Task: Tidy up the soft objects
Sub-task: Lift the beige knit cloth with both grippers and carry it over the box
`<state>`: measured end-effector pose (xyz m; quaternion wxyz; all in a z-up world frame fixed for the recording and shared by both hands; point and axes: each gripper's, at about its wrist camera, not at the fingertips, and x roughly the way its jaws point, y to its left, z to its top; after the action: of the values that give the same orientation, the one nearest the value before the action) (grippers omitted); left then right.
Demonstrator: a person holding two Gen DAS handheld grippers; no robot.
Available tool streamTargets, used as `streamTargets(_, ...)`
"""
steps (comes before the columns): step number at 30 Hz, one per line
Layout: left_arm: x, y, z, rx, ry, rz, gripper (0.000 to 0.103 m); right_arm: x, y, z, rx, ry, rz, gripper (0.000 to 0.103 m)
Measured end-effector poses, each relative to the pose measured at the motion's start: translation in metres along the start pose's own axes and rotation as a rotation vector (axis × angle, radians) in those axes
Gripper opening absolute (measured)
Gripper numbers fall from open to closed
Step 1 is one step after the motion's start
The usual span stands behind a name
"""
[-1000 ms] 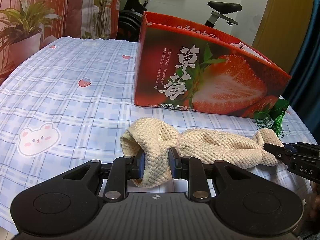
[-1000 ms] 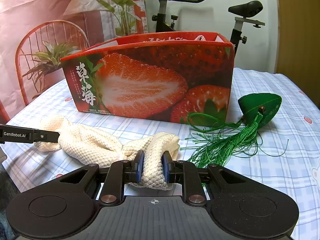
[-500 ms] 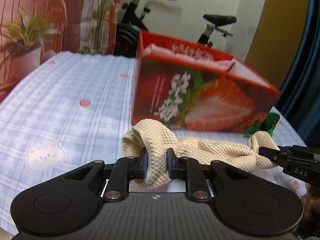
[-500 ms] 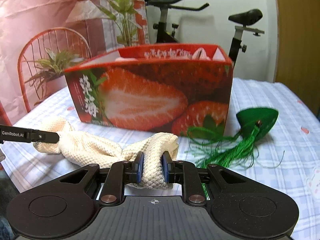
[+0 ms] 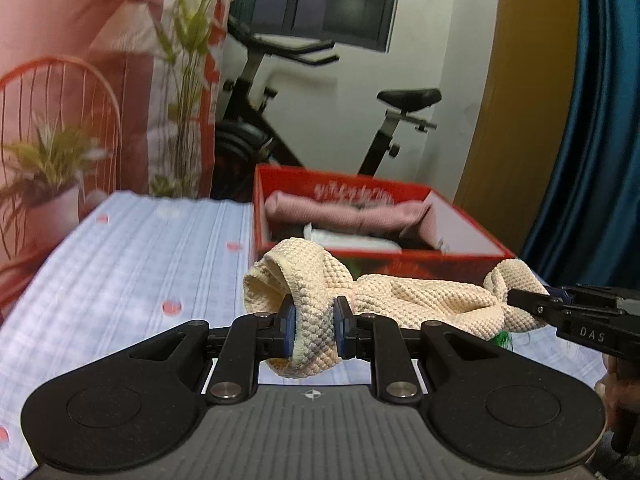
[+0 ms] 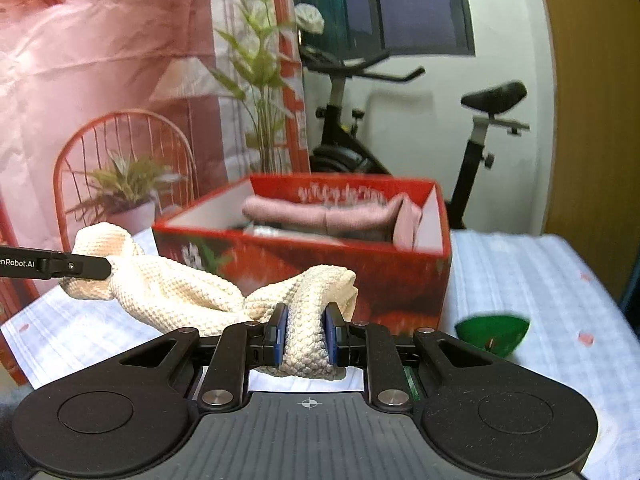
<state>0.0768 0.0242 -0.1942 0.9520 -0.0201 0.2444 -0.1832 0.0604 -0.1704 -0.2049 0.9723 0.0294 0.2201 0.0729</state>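
The left gripper (image 5: 313,330) pinches one bunched end of a cream waffle-knit cloth (image 5: 420,300) between its blue pads (image 5: 286,330), the jaws drawn narrow on the fabric. The right gripper (image 6: 303,340) clamps the opposite end of the same cloth (image 6: 180,292) in the same way, its pads (image 6: 280,336) pressed into a thick fold. Each tool shows in the other's camera: the right gripper's black fingers (image 5: 560,308) enter from the right edge of the left wrist view, the left gripper's finger (image 6: 68,266) from the left edge of the right wrist view, both biting the towel's far corner. A hand (image 5: 616,396) is partly visible at the lower right of the left wrist view.

The cloth hangs twisted between the two tools, held clear above a table (image 5: 120,264) covered in a pale blue checked sheet with small pink marks. Just behind it stands an open red box (image 5: 472,256) printed with strawberries (image 6: 400,292); folded pink fabric (image 6: 320,212) lies inside, along with something white (image 5: 348,240) too blurred to identify. A green fabric piece (image 6: 494,332) lies on the table to the right of the box.

Beyond the table stand an exercise bike (image 6: 400,120), a potted plant (image 6: 128,188) in front of a red wire chair (image 6: 120,128), and a pink printed backdrop (image 6: 100,40).
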Motion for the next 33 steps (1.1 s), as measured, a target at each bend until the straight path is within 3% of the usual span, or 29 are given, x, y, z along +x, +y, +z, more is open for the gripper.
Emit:
streamTargets(9,0.017,0.003,0.04,-0.011,-0.031,-0.014,0.02,0.005,-0.012,0.055,-0.029,-0.048,0.004,0.018)
streamTargets(19,0.067,-0.005,0.089,0.044,-0.011,0.0,0.02,0.052,-0.041,0.111,-0.062,-0.047,-0.033,0.018)
streamTargets(27,0.119,-0.02,0.093,0.115,0.086,0.019,0.019,0.102,-0.055,0.118,-0.081,0.025,-0.073,0.018)
streamTargets(33,0.148,-0.017,0.106,0.136,0.108,0.042,0.019,0.138,-0.054,0.117,-0.123,0.084,-0.098,0.017)
